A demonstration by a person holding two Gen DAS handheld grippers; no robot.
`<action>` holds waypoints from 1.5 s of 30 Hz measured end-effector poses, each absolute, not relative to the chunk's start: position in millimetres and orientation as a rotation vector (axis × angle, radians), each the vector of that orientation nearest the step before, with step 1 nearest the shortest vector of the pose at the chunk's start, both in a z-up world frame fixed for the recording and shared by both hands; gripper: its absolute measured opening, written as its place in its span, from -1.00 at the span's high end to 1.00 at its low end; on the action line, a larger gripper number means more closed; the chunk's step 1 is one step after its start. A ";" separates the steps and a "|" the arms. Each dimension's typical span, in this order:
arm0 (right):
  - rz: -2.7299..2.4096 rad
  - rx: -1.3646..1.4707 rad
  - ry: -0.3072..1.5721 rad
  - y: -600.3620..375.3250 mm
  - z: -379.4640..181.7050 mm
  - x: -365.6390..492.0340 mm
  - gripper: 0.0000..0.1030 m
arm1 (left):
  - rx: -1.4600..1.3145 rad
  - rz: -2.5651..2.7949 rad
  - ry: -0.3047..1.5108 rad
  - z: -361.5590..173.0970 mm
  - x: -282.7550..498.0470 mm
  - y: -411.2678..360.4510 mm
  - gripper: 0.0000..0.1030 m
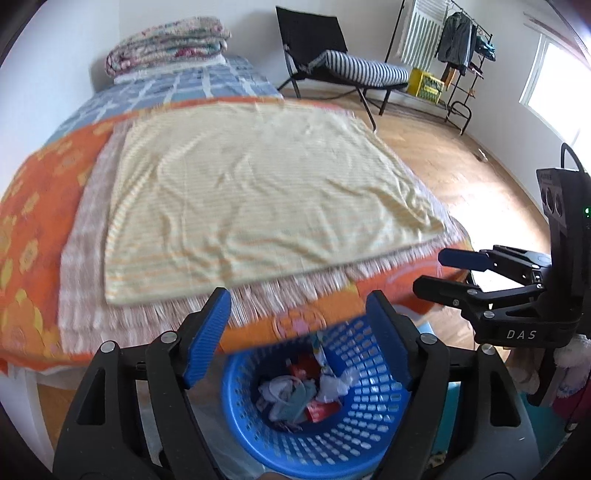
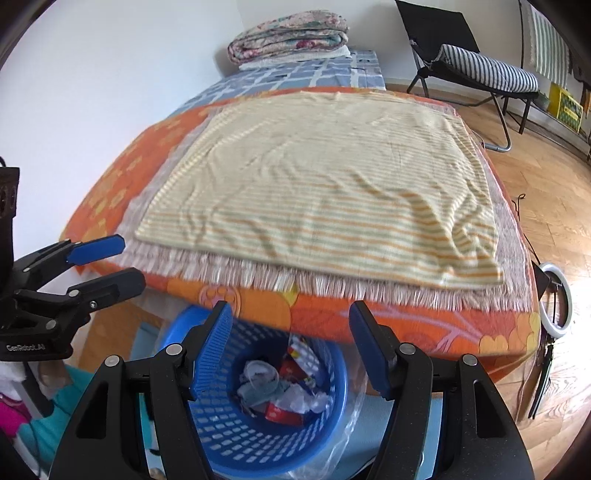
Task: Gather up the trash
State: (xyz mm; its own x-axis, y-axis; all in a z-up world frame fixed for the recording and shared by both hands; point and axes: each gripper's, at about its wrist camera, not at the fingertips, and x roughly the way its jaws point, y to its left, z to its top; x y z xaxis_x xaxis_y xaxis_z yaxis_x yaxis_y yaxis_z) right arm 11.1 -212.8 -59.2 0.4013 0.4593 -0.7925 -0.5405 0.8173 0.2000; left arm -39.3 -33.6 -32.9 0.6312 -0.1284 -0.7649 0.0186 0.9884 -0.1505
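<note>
Below, both empty claws gape over crumpled trash (image 1: 306,391) in the blue basket (image 1: 369,417).

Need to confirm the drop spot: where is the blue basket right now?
The blue basket sits on the floor at the bed's near edge, low centre in both wrist views, below and between each gripper's fingers, with trash already inside.

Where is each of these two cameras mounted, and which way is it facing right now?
Left wrist: on the left gripper, facing down and forward over the blue basket toward the bed; the right gripper shows at right.
Right wrist: on the right gripper, same heading; the left gripper shows at left.
Shared: basket of trash, striped cloth, folded quilt, black chair.
</note>
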 end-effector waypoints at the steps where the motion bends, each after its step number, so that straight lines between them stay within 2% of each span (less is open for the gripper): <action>1: 0.631 -0.093 0.959 -212.4 -55.4 14.9 -0.26 | -0.132 -0.081 0.874 -28.2 -36.2 -32.4 -0.53; 5: 0.626 -0.081 0.914 -211.1 -38.6 28.5 -0.26 | -0.135 -0.065 0.822 -7.9 -24.2 -25.5 -0.60; 7: 0.620 -0.069 0.891 -210.8 -29.3 36.8 -0.27 | -0.142 -0.061 0.796 1.9 -18.9 -22.0 -0.73; 11: 0.624 -0.030 0.847 -211.8 -14.0 48.3 -0.47 | -0.148 -0.042 0.755 16.6 -11.8 -16.3 -0.74; 15: 0.629 -0.009 0.798 -210.4 -0.7 56.7 -0.48 | -0.144 -0.019 0.717 27.8 -6.7 -11.0 -0.76; 18: 0.626 0.002 0.765 -209.8 4.5 61.2 -0.49 | -0.145 0.003 0.695 33.2 -5.7 -7.6 -0.91; 21: 0.635 0.024 0.755 -209.1 4.7 64.8 -0.54 | -0.137 0.028 0.671 37.2 -5.4 -4.6 -0.91; 29: 0.632 0.015 0.736 -204.7 6.6 67.4 -0.55 | -0.160 0.061 0.681 35.1 -4.1 3.3 -0.93; 32: 0.627 0.022 0.747 -205.0 4.5 69.3 -0.56 | -0.149 0.068 0.675 35.3 -4.5 3.7 -0.99; 45: 0.614 0.001 0.758 -201.7 -0.5 68.0 -0.56 | -0.114 0.084 0.658 38.3 -12.1 -5.5 -0.99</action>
State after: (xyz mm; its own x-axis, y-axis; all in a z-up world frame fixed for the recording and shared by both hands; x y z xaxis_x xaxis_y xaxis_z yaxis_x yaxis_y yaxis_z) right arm 68.0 -201.7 -0.5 0.5606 0.5218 -0.6431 -0.5207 0.8259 0.2161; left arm -12.1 -5.5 38.3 0.7882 0.0414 -0.6140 -0.1133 0.9904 -0.0787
